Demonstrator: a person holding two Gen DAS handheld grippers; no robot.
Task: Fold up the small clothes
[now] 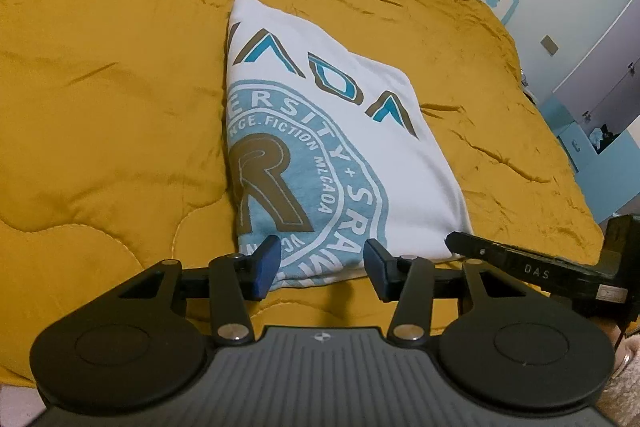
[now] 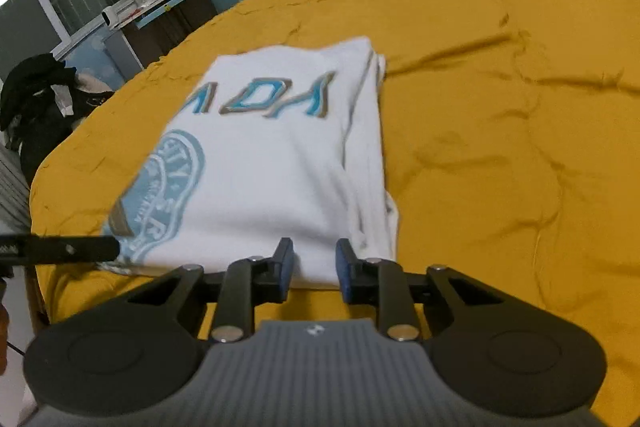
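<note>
White T-shirt (image 1: pixel 344 131) is laid folded on the yellow quilt (image 1: pixel 112 107). Left gripper (image 1: pixel 320 263) is held agape over the hem — nothing pinched. Right gripper (image 2: pixel 314 267) is narrowed, pads not pressed on cloth

White printed T-shirt (image 1: pixel 344 115) folded into rectangle, flat on mustard quilt (image 1: pixel 120 87).

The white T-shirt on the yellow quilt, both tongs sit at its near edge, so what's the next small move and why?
Probably close both tongs on the near hem. The T-shirt lies partly folded on the quilt. The left tongs and right tongs straddle that edge, neither clearly pinching it, so lifting now would likely leave it behind.
</note>
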